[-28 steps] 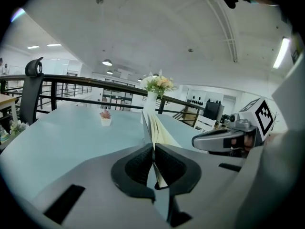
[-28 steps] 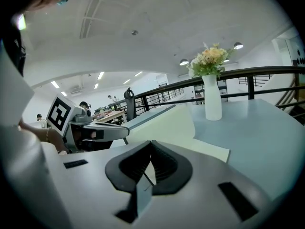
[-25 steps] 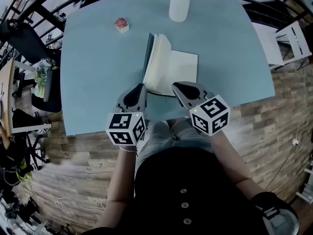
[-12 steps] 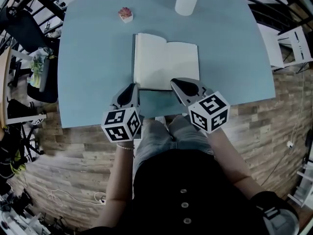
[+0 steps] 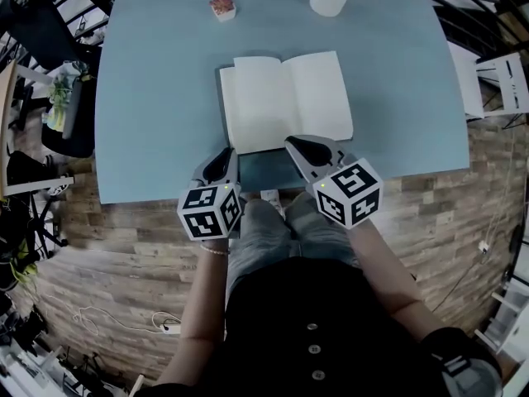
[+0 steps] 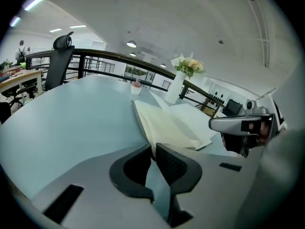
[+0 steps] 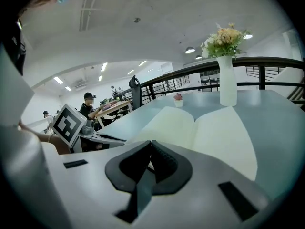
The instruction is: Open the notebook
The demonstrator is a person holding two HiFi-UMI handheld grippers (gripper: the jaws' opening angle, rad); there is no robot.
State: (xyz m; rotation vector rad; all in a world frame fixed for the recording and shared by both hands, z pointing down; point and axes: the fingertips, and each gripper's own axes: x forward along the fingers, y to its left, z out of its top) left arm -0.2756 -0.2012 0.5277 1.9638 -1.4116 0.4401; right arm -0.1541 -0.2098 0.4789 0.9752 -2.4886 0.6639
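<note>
Our left gripper has just been opening its jaws to a slit, with nothing between them. Our right gripper has its jaws together, empty. Just ahead of both, the cream-paged notebook lies open on the pale blue counter, above a wood-plank floor.

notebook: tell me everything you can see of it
The notebook lies open on the blue table, near the person's edge, slightly askew. Two blank cream pages show, with a centre crease. A dark cover edge peeks out on the left. The right gripper, its jaws together, sits at its near edge; grip unclear.
</note>
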